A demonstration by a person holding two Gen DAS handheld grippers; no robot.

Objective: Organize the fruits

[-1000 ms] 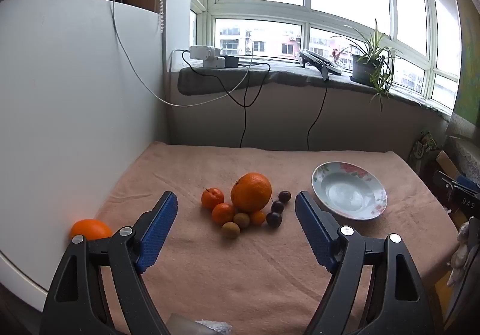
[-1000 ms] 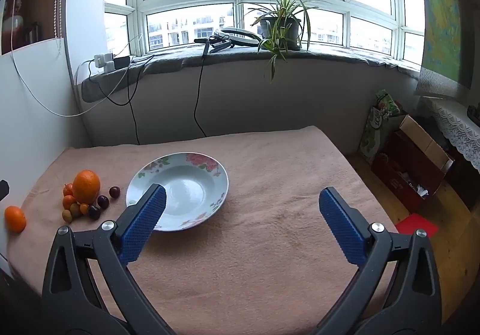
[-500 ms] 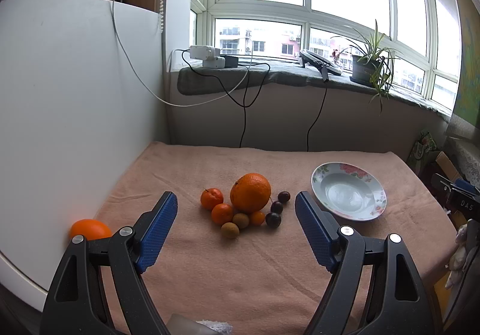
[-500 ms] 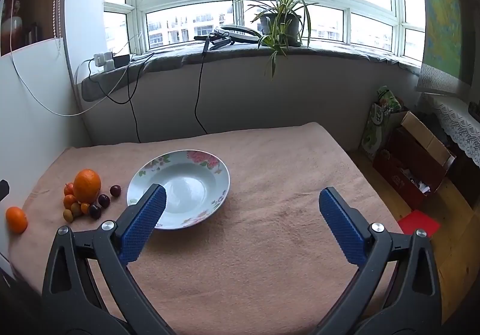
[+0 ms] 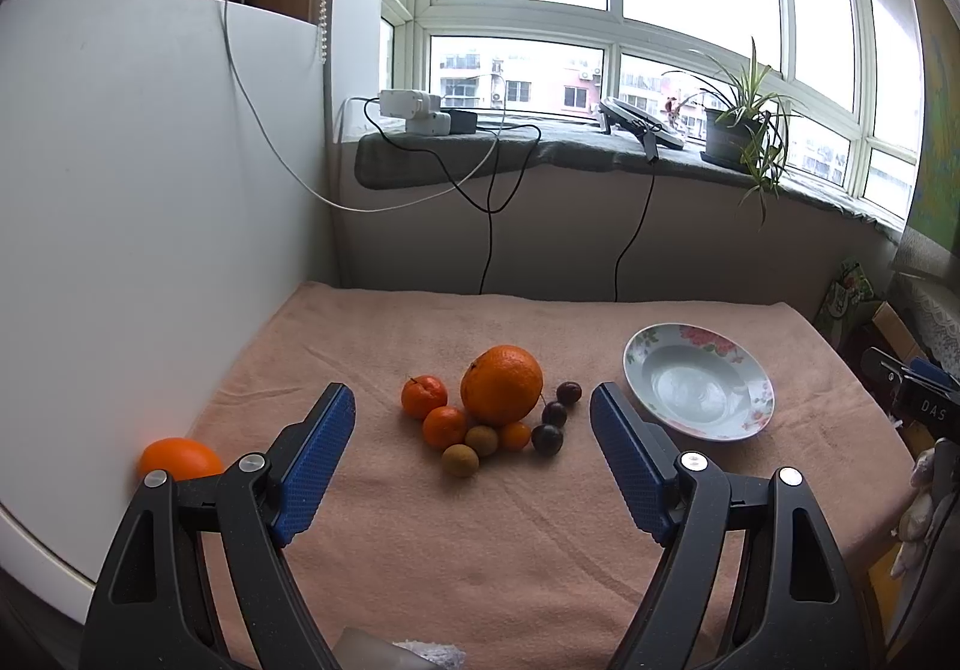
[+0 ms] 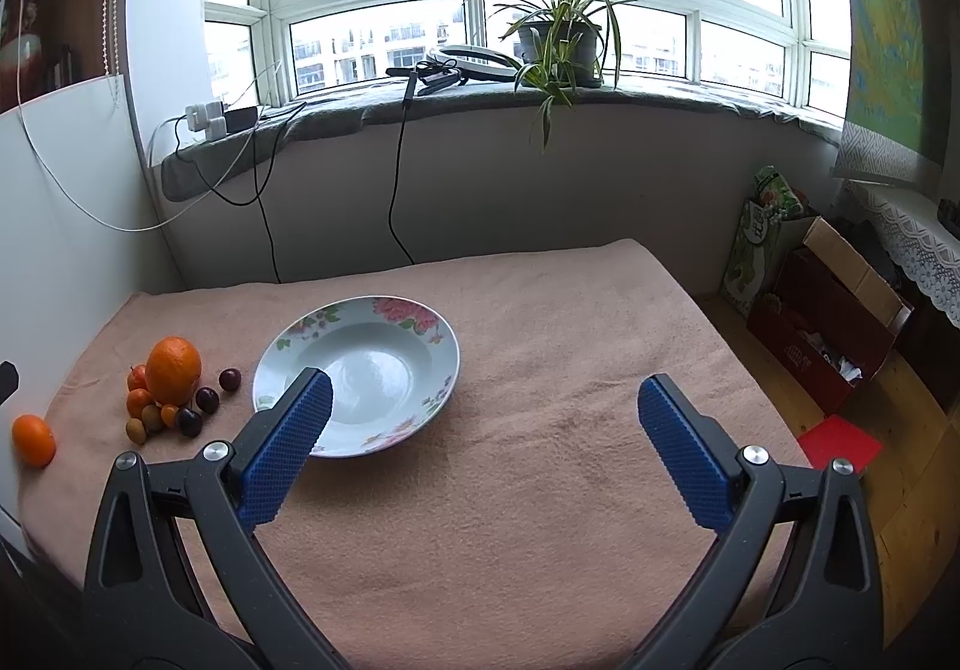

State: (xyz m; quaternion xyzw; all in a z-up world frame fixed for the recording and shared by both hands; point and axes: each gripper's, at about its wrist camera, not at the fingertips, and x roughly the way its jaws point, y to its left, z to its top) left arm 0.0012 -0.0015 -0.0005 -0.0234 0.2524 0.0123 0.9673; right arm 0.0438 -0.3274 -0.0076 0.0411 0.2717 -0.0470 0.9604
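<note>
Two big oranges [image 5: 501,384], three small ones [image 5: 424,396], two brown fruits [image 5: 461,459], three plums [image 5: 546,438] and one plate [image 5: 699,381]. The cluster lies ahead between the left gripper's [image 5: 471,418] wide-apart jaws; the plate lies ahead-left of the right gripper [image 6: 480,407], likewise spread, empty.

A pink blanket [image 6: 540,490] covers the table. Along the far wall runs a windowsill [image 6: 660,91] under a grey cloth, with a potted plant [image 6: 558,40] standing on it and a ring lamp [image 5: 639,121] lying flat just to its left. Farther left sit white chargers [image 5: 414,109], their cables [image 5: 492,202] drooping down the wall. A white board [image 5: 150,220] stands along the table's left edge. On the floor to the right are an open cardboard box [image 6: 828,322], a green bag [image 6: 762,232] and a red sheet [image 6: 840,448].
</note>
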